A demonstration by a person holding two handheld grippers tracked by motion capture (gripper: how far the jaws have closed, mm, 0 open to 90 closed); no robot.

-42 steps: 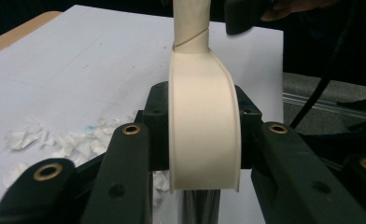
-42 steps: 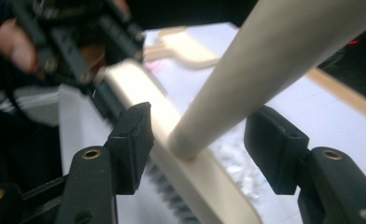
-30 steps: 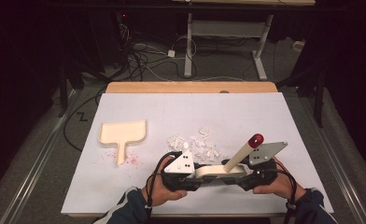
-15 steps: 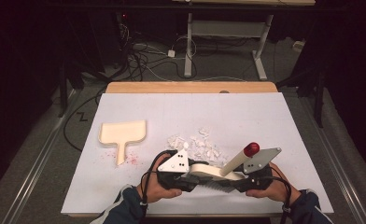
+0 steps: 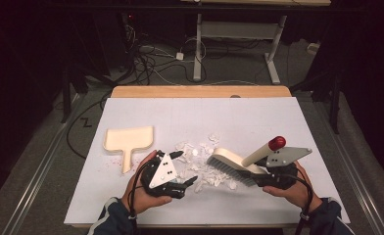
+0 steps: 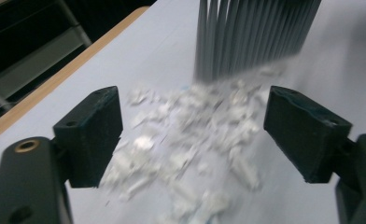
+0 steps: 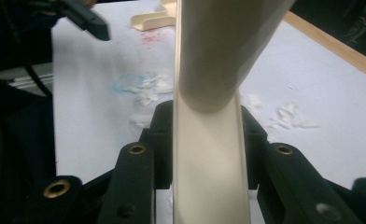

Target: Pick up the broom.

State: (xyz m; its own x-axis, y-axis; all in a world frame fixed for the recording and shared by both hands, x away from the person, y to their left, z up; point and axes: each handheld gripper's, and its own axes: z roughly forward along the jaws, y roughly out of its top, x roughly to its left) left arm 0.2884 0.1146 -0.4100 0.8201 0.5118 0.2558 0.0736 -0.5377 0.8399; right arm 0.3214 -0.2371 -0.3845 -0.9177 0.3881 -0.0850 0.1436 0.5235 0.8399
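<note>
Brush (image 5: 234, 162) clamped by its handle in right gripper (image 5: 273, 177), bristles down beside paper scraps (image 5: 202, 164) mid-tabletop (image 5: 258, 117). Left gripper (image 5: 182, 169) just opened, jaws wide, nothing between them. Step: sweeping setup. Next: left takes dustpan (image 5: 129, 139), well left of scraps. No legible labels.

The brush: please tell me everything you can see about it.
The brush has a cream, plastic-looking back, grey bristles and a cream handle with a red tip. It lies tilted on the white table, bristles toward the paper scraps, handle rising to the right. The right gripper is shut on its back. The left gripper is open, apart from it.
</note>
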